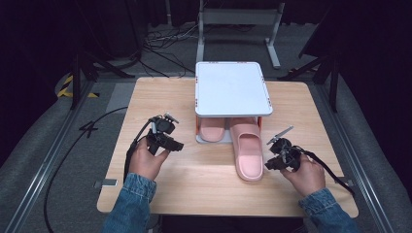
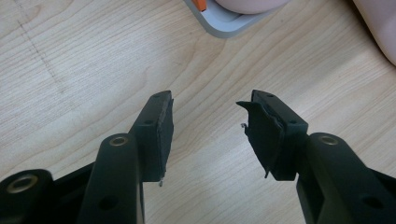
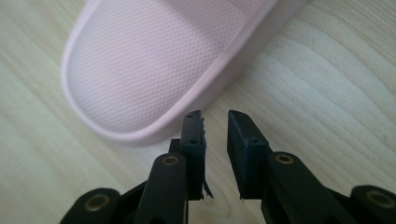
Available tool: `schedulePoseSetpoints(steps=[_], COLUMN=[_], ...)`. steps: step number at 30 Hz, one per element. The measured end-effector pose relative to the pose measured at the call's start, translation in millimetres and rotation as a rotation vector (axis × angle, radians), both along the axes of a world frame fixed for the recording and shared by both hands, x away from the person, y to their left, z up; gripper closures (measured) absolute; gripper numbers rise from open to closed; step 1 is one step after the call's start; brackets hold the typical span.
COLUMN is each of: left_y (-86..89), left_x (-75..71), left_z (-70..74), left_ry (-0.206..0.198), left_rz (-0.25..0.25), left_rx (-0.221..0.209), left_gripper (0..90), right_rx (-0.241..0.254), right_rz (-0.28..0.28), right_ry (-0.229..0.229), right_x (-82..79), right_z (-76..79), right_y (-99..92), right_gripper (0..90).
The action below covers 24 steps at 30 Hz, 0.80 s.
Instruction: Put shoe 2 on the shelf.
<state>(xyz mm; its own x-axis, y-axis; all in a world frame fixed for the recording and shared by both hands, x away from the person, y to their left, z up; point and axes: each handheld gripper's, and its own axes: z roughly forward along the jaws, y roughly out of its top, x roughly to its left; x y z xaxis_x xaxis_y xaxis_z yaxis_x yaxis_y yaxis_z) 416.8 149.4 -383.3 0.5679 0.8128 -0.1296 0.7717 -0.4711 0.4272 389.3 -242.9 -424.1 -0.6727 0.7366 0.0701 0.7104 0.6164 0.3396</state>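
A pink slipper point(image 1: 248, 155) lies on the wooden table point(image 1: 194, 184), its toe end under a white two-level rack point(image 1: 232, 87). A second pink slipper point(image 1: 213, 128) sits on the rack's lower level. My right gripper point(image 1: 270, 164) is just right of the near slipper's heel. In the right gripper view its jaws point(image 3: 215, 116) stand a narrow gap apart with nothing between them, and the left jaw is right beside the slipper's point(image 3: 154, 60) heel rim. My left gripper point(image 1: 174, 141) hovers left of the rack, open point(image 2: 208, 100) over bare wood.
The rack's grey base corner point(image 2: 224, 25) and an orange post point(image 2: 200, 3) show at the top of the left gripper view. The rack stands at the table's far middle. Cables trail from both grippers off the table sides. Dark floor and stands surround the table.
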Motion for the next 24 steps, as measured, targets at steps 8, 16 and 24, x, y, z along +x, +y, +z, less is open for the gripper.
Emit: schedulePoseSetpoints(steps=[8,16,24], left_y=[-5.5,-1.7,8.6], left_x=[-0.3,-3.3,-11.6], left_z=[-0.2,-2.2,-1.4], left_ry=[-0.003,0.000,-0.007], left_rz=[-0.008,0.001,0.023], left_rx=[0.004,0.012,0.011], left_gripper=[50.8,50.9,50.9], right_rx=[0.018,0.004,-0.045], right_rz=[0.132,0.214,0.204], right_ry=[0.093,0.122,0.055], right_x=[-37.7,-45.0,-40.0], right_z=[-5.8,-21.4,-19.8], right_y=[12.4,37.7,51.6], right_gripper=[81.2,81.1,83.0])
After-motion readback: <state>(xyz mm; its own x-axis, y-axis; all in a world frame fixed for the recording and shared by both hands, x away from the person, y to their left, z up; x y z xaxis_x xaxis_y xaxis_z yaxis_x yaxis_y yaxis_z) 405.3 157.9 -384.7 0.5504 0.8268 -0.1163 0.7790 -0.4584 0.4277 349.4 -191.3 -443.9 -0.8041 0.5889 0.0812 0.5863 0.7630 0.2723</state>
